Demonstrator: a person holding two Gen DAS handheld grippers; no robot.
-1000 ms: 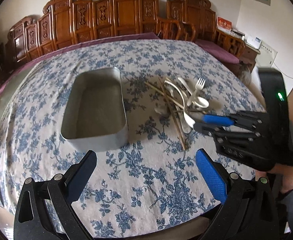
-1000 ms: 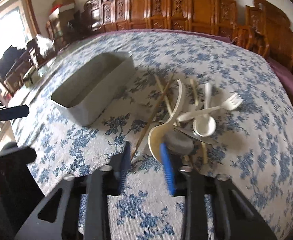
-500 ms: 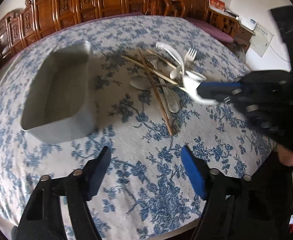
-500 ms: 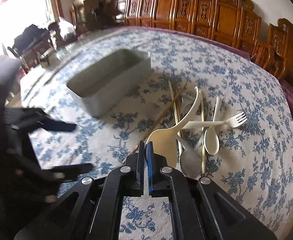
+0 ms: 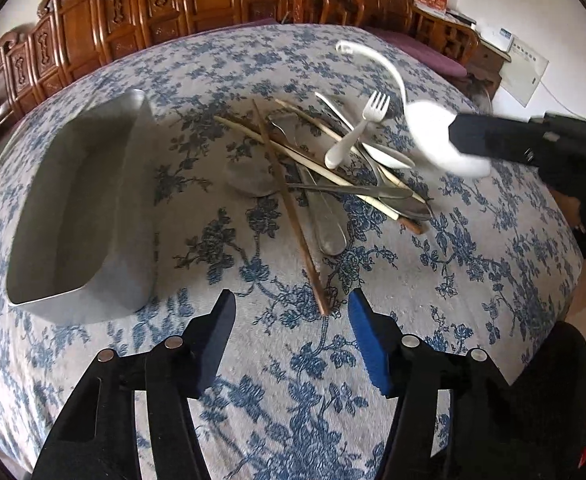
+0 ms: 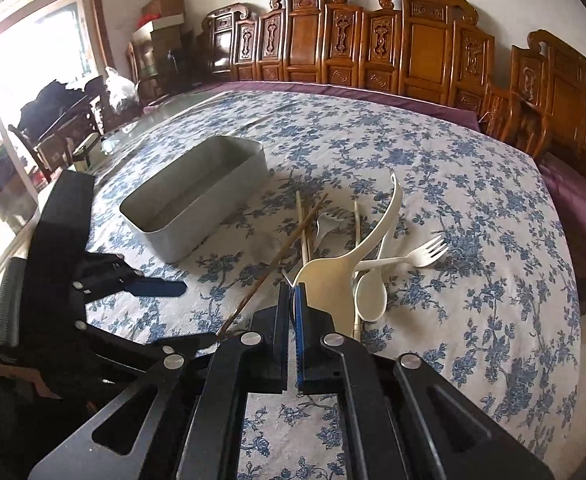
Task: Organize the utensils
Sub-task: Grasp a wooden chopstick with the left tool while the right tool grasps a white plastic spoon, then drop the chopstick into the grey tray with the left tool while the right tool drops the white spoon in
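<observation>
My right gripper (image 6: 293, 294) is shut on the bowl edge of a white ladle (image 6: 333, 276), which hangs tilted above the utensil pile with its curved handle pointing away. In the left wrist view the ladle (image 5: 433, 140) and right gripper (image 5: 459, 136) are blurred at the right. My left gripper (image 5: 293, 304) hangs low over the cloth, its jaws closing. The near end of a brown chopstick (image 5: 289, 208) lies between its fingers, untouched. The pile holds a white fork (image 5: 357, 132), a white spoon (image 6: 371, 294), metal spoons (image 5: 329, 224) and pale chopsticks (image 5: 313, 160).
A grey metal tray (image 5: 133, 272) with nothing in it stands left of the pile on the blue-flowered tablecloth (image 5: 253, 360). Carved wooden chairs (image 6: 413, 52) ring the far side. The table's right edge (image 5: 573, 280) drops off near a person's hand.
My right gripper shut on the ladle's bowl and lifted it off the pile. My left gripper came down and forward to the brown chopstick's end, its jaws narrowing.
</observation>
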